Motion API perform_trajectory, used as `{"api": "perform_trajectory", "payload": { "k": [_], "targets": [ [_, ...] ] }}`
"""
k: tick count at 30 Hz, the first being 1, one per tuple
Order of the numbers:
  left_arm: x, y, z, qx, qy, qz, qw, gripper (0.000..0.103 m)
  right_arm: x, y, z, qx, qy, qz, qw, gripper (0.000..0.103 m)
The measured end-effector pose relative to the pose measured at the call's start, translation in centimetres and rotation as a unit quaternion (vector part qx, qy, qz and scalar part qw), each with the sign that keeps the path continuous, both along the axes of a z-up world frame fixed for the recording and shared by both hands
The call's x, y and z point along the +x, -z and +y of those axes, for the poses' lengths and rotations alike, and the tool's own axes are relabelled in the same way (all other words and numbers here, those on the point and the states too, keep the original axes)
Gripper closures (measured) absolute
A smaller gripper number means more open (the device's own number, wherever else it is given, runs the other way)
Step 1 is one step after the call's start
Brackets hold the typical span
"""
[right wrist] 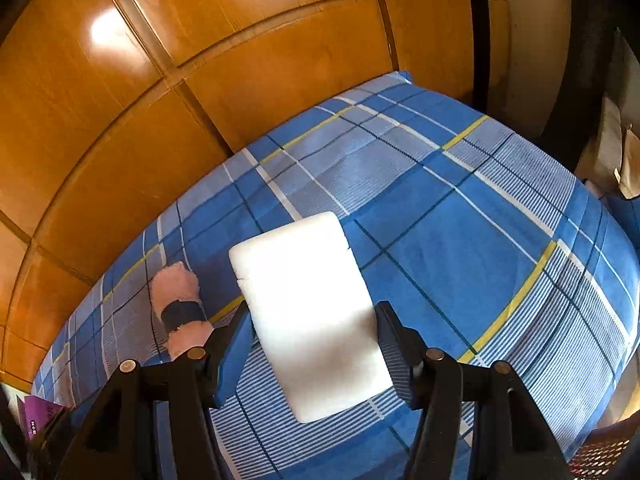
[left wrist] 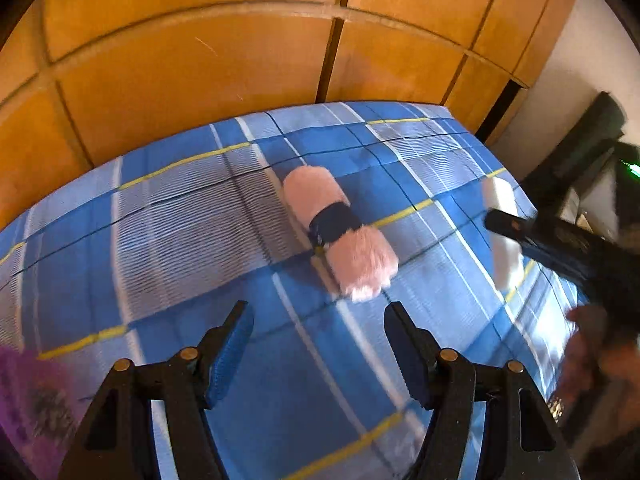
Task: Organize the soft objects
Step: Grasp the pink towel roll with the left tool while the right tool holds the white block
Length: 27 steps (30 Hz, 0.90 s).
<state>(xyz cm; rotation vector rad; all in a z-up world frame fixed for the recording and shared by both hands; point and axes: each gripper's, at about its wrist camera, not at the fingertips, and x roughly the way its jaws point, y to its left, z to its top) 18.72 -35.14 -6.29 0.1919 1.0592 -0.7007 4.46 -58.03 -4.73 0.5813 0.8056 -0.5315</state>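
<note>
Two soft objects are in view, and both are on or over the bed (right wrist: pixel 480 240), which has a blue checked sheet. I take the white foam block (right wrist: pixel 308 312) as the landmark. It sits between the fingers of the right gripper (right wrist: pixel 316 344), and both pads seem to press on its long sides, so I judge that it is gripped. Whether it rests on the sheet or is lifted a little above it, I cannot tell.

Left of the block, and nearer to the wooden panelled wall (right wrist: pixel 200 80), lies the pink fluffy roll (left wrist: pixel 340 236) with a dark band around its middle. It lies free on the sheet, apart from the block.

On the near side of the roll hangs the left gripper (left wrist: pixel 320 344). Its fingers stand wide apart with nothing between them, only the sheet below.

My judgement is that the task is at an early or middle step: one object is in hand, the other is not yet taken, and the two are not yet set together.

No box, basket or other container appears in either view. Far to the left of the block, at the edge of the bed, shows something purple (right wrist: pixel 38 416), which I cannot identify.
</note>
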Motion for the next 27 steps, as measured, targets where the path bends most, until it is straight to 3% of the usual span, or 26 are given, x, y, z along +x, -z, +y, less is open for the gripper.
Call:
{"api": "perform_trajectory", "payload": {
  "k": [13, 15, 17, 18, 22, 24, 27],
  "targets": [
    [5.4, 5.1, -8.1, 0.037, -0.019, 0.031, 0.9987, 0.029, 0.4, -0.4, 1.1, -0.010, -0.039, -0.018, 0.999, 0.042],
    [5.4, 5.8, -8.9, 0.051, -0.012, 0.029, 0.9982, 0.036, 0.5, -0.4, 1.5, -0.026, -0.043, -0.011, 0.999, 0.043],
    [5.0, 5.4, -9.5, 0.051, 0.011, 0.016, 0.9985, 0.056, 0.8, -0.3, 1.8, -0.040, -0.049, -0.002, 0.998, 0.043],
    [4.9, 5.2, -9.3, 0.045, 0.013, 0.016, 0.9988, 0.060, 0.9, -0.2, 2.0, -0.045, -0.052, 0.002, 0.998, 0.043],
    [4.6, 4.2, -7.4, 0.039, 0.006, 0.003, 0.9992, 0.062, 1.6, 0.8, 2.0, -0.038, -0.063, 0.033, 0.997, 0.043],
    [4.5, 3.8, -5.8, 0.040, -0.006, 0.009, 0.9991, 0.062, 2.5, 1.8, 2.5, -0.016, -0.091, 0.056, 0.994, 0.043],
    [4.1, 3.5, -4.1, 0.054, -0.012, 0.004, 0.9984, 0.062, 3.6, 2.6, 4.1, -0.023, -0.139, 0.082, 0.987, 0.043]
  ]
}}
